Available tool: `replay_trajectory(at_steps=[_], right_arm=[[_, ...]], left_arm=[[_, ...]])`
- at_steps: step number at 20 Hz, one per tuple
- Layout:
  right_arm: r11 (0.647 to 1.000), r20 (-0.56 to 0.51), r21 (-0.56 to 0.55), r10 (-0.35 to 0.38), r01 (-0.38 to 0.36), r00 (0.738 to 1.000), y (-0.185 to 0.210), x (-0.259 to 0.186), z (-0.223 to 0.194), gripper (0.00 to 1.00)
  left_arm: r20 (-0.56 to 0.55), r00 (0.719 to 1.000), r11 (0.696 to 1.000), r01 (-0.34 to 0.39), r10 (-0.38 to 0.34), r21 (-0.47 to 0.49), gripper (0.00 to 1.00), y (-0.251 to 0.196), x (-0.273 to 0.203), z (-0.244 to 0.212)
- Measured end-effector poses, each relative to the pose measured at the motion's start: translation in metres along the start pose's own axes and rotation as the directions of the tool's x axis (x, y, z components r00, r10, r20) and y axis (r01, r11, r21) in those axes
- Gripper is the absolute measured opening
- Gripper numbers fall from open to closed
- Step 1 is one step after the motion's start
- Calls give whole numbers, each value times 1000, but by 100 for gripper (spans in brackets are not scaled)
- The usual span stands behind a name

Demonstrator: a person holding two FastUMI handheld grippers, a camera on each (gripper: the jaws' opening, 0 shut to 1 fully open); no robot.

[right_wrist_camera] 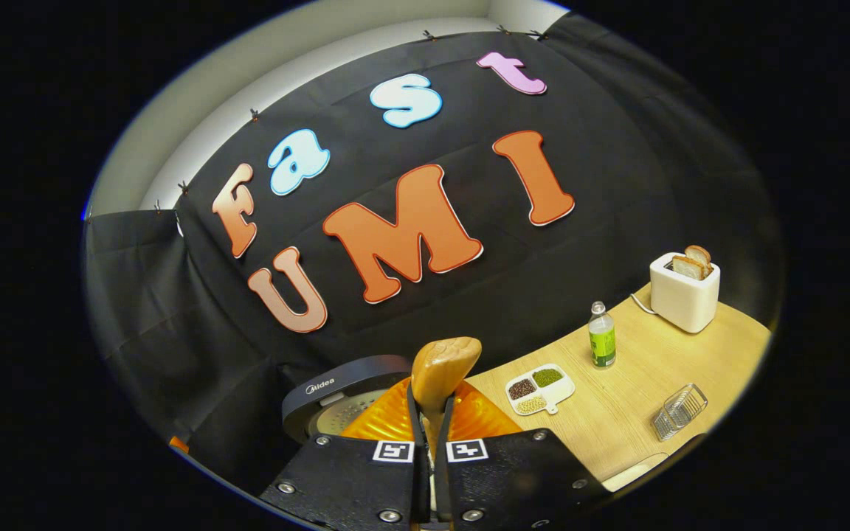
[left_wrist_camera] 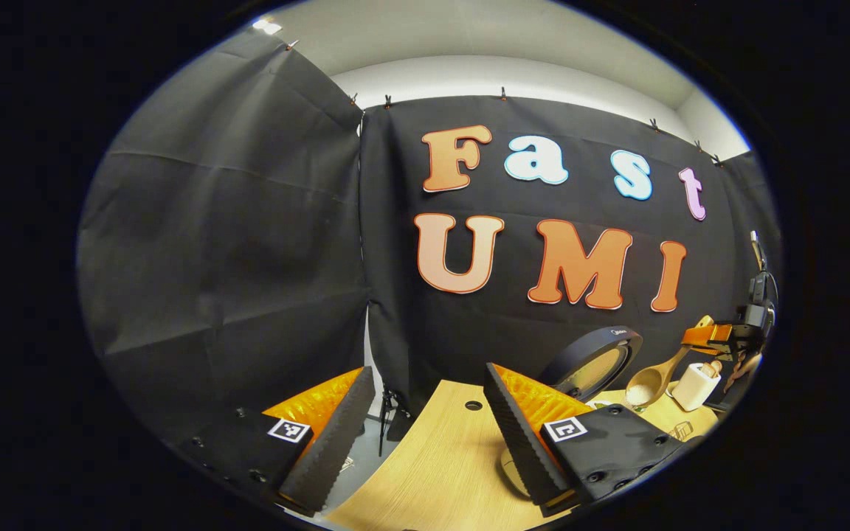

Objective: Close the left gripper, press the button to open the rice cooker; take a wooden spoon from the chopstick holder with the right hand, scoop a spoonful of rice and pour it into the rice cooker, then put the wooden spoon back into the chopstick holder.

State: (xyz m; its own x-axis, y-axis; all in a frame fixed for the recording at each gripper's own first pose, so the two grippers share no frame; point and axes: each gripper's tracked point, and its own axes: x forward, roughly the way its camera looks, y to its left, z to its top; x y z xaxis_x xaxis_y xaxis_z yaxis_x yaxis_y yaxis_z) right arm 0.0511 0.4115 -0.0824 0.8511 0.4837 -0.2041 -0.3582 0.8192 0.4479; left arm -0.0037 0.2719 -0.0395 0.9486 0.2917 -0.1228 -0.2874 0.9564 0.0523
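In the left gripper view my left gripper (left_wrist_camera: pixel 425 442) is open with nothing between its fingers, low over the table's left end. Beyond its right finger stands the rice cooker (left_wrist_camera: pixel 593 363) with its round lid raised. The right gripper (left_wrist_camera: pixel 720 339) holds a wooden spoon (left_wrist_camera: pixel 654 380) whose bowl carries white rice, just right of the cooker. A white chopstick holder (left_wrist_camera: pixel 694 385) stands beside the spoon. In the right gripper view my right gripper (right_wrist_camera: pixel 431 424) is shut on the wooden spoon (right_wrist_camera: pixel 443 369), whose bowl points away above the rice cooker (right_wrist_camera: pixel 340 391).
On the wooden table (right_wrist_camera: pixel 639 420) lie a white divided tray of beans and grains (right_wrist_camera: pixel 539 389), a green-labelled bottle (right_wrist_camera: pixel 602 335), a white toaster with bread (right_wrist_camera: pixel 683 291) and a small wire rack (right_wrist_camera: pixel 679 409). The table's left edge (left_wrist_camera: pixel 395 457) drops off near my left gripper.
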Motion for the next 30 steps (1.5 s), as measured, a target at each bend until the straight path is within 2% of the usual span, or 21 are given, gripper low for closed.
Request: replay_trajectory(at_steps=[11,19,25,30], right_arm=[[986,4,-158,54,-53,999,23,-2,-7,2],[957,-8,-283,68,-68,998,29,-5,-23,2],[890,-20,-446,93,-92,995,33,-7,-45,2],[799,-47,-591,106,-114,993,35,-9,-68,2]], left_arm=[[-7,1000,1000,-9,9,-5,98,7,0,-2],[-14,1000,1000,-15,15,-3,98,11,0,-5],[-24,1000,1000,-19,19,7,98,11,0,-8],[-31,999,1000,-22,22,16,98,12,-1,-10]])
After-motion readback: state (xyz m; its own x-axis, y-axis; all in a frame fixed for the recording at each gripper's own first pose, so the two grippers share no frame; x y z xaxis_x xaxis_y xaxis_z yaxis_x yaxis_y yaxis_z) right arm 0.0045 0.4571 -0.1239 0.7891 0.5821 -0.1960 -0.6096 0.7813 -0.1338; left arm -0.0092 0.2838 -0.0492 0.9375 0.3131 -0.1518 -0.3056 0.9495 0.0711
